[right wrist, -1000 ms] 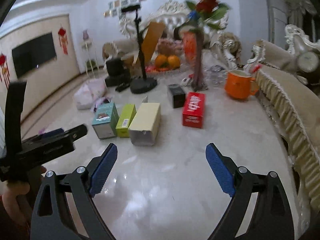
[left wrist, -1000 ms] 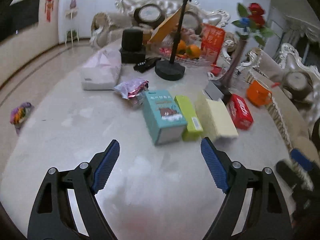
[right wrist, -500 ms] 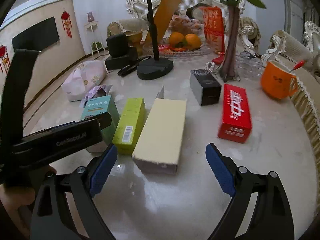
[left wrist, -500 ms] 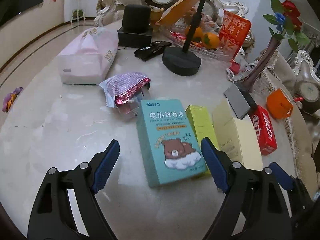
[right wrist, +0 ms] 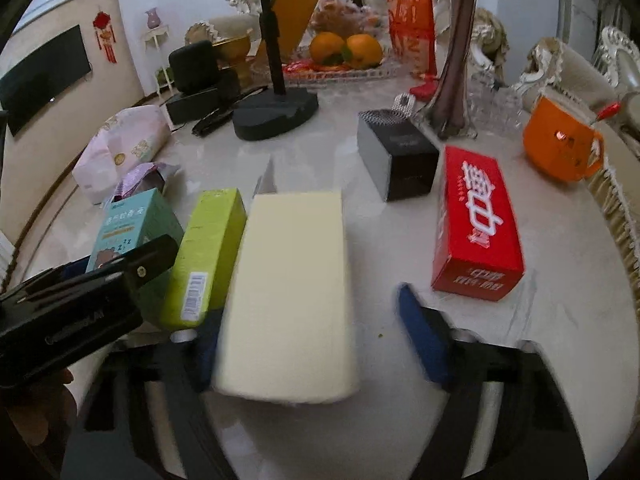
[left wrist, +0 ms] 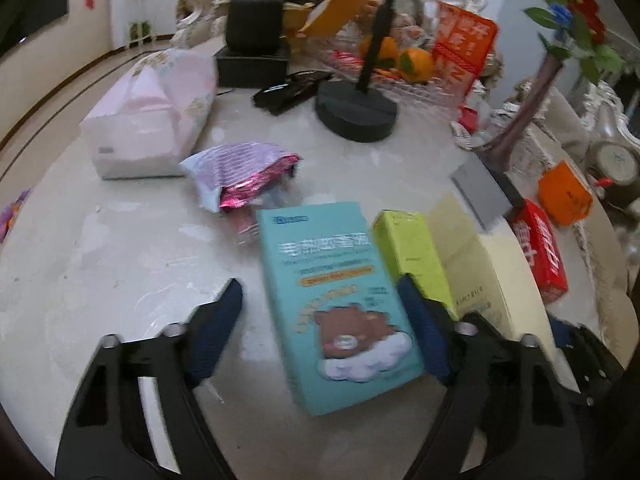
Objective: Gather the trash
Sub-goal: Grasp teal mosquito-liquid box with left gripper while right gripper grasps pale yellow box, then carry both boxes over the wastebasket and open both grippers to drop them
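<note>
**Meanwhile, two grippers straddle boxes on a crowded marble table**

Spread wide, the left gripper [left wrist: 320, 320] brackets the near end of a teal box [left wrist: 336, 300] printed with a cartoon bear; its blue pads stand on either side of the carton, the right pad wedged between the teal box and a lime-green box [left wrist: 412, 252] just beside it. Whether either pad touches the carton cannot be told. The right gripper [right wrist: 316, 336], its jaws likewise apart, frames the near end of a pale yellow box [right wrist: 292, 292], with clear table between the right pad and the carton; the left pad sits close against the box's side, contact unclear.

All three cartons lie flat in a row on the marble table [left wrist: 120, 260]: teal, lime-green, yellow. To the right of the yellow box, apart from it, lies a red box [right wrist: 476, 232], and behind that a black box [right wrist: 396, 160]. Beyond the teal carton rests a crumpled foil wrapper [left wrist: 244, 176], and past it a pink tissue pack [left wrist: 152, 128]. Farther back stand a black stand with a round base [left wrist: 356, 112], a tray of oranges [right wrist: 344, 50], a vase [right wrist: 456, 68] and an orange mug [right wrist: 560, 148] near the table's right edge.
</note>
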### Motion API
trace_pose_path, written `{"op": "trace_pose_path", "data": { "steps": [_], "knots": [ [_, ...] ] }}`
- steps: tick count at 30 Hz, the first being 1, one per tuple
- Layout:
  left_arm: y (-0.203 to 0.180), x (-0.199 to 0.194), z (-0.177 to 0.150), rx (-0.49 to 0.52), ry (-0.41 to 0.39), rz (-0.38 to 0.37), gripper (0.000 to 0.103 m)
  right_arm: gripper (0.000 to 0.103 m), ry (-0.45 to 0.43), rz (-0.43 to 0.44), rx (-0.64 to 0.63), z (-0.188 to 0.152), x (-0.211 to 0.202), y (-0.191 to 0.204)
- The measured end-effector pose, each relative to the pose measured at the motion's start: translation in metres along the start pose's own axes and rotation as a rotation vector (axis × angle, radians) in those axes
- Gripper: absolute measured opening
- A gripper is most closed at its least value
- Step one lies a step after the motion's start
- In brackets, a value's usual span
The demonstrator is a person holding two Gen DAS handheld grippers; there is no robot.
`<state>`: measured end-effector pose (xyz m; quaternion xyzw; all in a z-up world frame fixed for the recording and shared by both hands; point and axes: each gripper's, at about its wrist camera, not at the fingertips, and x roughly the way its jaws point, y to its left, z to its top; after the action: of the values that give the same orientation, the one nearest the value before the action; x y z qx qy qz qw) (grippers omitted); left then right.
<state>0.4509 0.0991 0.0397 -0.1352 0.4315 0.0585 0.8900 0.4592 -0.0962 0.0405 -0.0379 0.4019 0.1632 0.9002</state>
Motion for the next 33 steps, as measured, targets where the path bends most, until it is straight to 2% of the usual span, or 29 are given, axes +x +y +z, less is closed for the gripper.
{"op": "trace_pose_path", "data": {
  "steps": [2,4,9,13,24,29,33],
  "knots": [
    [-0.003,-0.003,-0.001,0.025,-0.002,0.017,0.052,0.047,0.004,0.003,0.007,-0.003,-0.003,-0.001],
    [-0.002,-0.005,-0.003,0.042,0.002,0.014,0.050,0.046,-0.006,0.011,0.013,-0.008,-0.009,-0.003],
    [0.008,-0.015,-0.011,0.011,0.002,-0.003,0.049,0.045,-0.021,0.025,0.036,-0.015,-0.023,-0.006],
    [0.011,-0.031,-0.022,0.011,-0.027,-0.015,0.049,0.045,-0.039,0.038,0.044,-0.021,-0.039,-0.007],
    [0.009,-0.126,-0.072,0.096,-0.157,-0.050,0.049,0.045,-0.114,0.121,0.071,-0.062,-0.108,-0.006],
    [0.005,-0.170,-0.107,0.142,-0.200,-0.072,0.049,0.045,-0.170,0.155,0.060,-0.101,-0.159,-0.003],
    [0.009,-0.216,-0.152,0.167,-0.217,-0.146,0.049,0.045,-0.188,0.232,0.064,-0.144,-0.206,-0.003]
  ]
}}
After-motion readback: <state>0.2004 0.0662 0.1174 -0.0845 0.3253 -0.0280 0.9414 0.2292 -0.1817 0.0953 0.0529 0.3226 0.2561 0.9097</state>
